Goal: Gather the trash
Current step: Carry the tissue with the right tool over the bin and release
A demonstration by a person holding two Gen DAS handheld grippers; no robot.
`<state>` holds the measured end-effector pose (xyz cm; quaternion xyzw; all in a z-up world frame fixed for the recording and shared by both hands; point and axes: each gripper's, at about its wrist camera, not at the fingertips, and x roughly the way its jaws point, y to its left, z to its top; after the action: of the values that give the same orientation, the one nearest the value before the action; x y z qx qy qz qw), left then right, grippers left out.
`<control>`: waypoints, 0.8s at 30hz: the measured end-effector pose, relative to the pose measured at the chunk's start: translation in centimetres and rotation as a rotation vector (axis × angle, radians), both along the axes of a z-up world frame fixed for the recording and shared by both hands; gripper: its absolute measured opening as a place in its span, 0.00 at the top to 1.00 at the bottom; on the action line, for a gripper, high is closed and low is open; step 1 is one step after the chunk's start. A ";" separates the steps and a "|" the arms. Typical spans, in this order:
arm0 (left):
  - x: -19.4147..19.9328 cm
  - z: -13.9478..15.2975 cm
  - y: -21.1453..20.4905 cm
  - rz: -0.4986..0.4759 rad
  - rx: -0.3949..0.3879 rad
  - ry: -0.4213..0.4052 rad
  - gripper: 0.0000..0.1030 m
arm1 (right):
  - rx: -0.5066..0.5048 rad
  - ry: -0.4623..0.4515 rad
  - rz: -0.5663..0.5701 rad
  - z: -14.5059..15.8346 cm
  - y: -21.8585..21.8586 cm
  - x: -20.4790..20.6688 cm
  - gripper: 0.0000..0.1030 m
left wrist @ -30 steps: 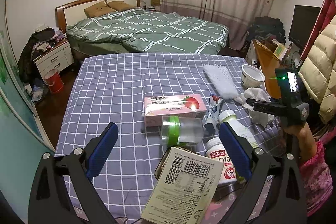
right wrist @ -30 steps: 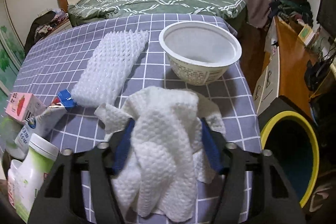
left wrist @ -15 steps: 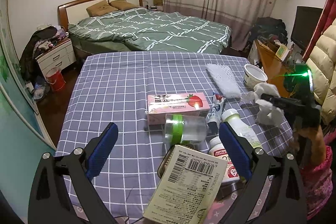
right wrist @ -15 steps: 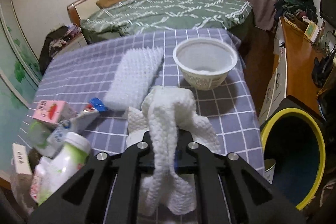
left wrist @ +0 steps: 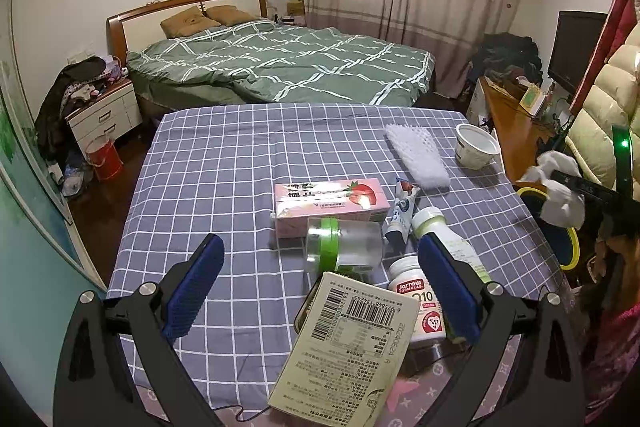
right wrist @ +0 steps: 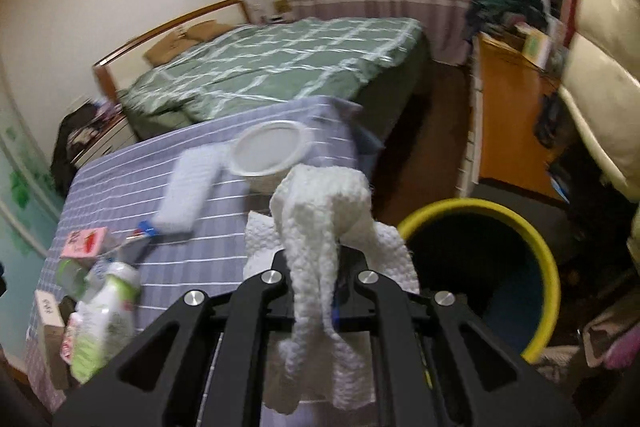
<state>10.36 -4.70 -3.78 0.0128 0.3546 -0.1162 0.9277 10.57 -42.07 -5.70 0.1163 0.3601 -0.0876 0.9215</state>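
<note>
My right gripper (right wrist: pixel 316 267) is shut on a crumpled white paper towel (right wrist: pixel 320 211), held in the air off the table's right edge, just left of a yellow-rimmed bin (right wrist: pixel 480 267). The left wrist view shows the same paper towel (left wrist: pixel 560 187) hanging from the right gripper (left wrist: pixel 560 181) above the bin (left wrist: pixel 568 247). My left gripper (left wrist: pixel 320 291) stands open over the near clutter: a barcode-labelled box (left wrist: pixel 348 343), a white pill bottle (left wrist: pixel 416 295), a clear jar with a green band (left wrist: pixel 344 247) and a pink strawberry carton (left wrist: pixel 328 207).
On the checked cloth (left wrist: pixel 240 167) lie a white foam net (left wrist: pixel 416 155), a white paper bowl (left wrist: pixel 476 147), a small tube (left wrist: pixel 402 215) and a green-white bottle (left wrist: pixel 440 227). A wooden desk (right wrist: pixel 508 115) stands behind the bin. A bed (left wrist: pixel 280 67) lies beyond the table.
The right gripper shut on the paper towel, lifted it off the table and carried it right, beside the bin. The left gripper stayed still and open.
</note>
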 end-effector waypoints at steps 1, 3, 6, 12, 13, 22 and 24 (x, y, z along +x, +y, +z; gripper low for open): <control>0.0 0.0 -0.1 0.000 0.001 0.001 0.07 | -0.001 0.006 -0.021 -0.3 -0.8 -0.2 0.93; 0.0 0.0 -0.2 -0.002 0.003 0.001 0.07 | 0.000 0.020 -0.066 -1.1 -2.6 -0.5 0.93; 0.2 -0.2 -0.7 -0.007 0.007 0.007 0.07 | -0.008 0.050 -0.126 -2.5 -4.9 -0.4 0.93; 0.2 -0.2 -1.7 -0.020 0.020 0.013 0.07 | -0.007 0.134 -0.203 -6.2 -8.4 0.4 0.92; 0.2 -0.3 -1.8 -0.021 0.022 0.013 0.07 | -0.005 0.142 -0.207 -6.6 -8.7 0.5 0.91; 0.6 -0.4 -2.7 -0.039 0.033 0.023 0.07 | -0.010 0.166 -0.230 -8.2 -9.3 0.7 0.64; 0.5 -0.5 -2.9 -0.045 0.036 0.023 0.07 | -0.026 0.158 -0.232 -8.0 -9.2 0.8 0.60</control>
<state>10.89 -7.60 -4.26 0.0362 0.3668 -0.1307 0.9203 11.40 -51.24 -13.68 0.1382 0.4144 -0.2071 0.8754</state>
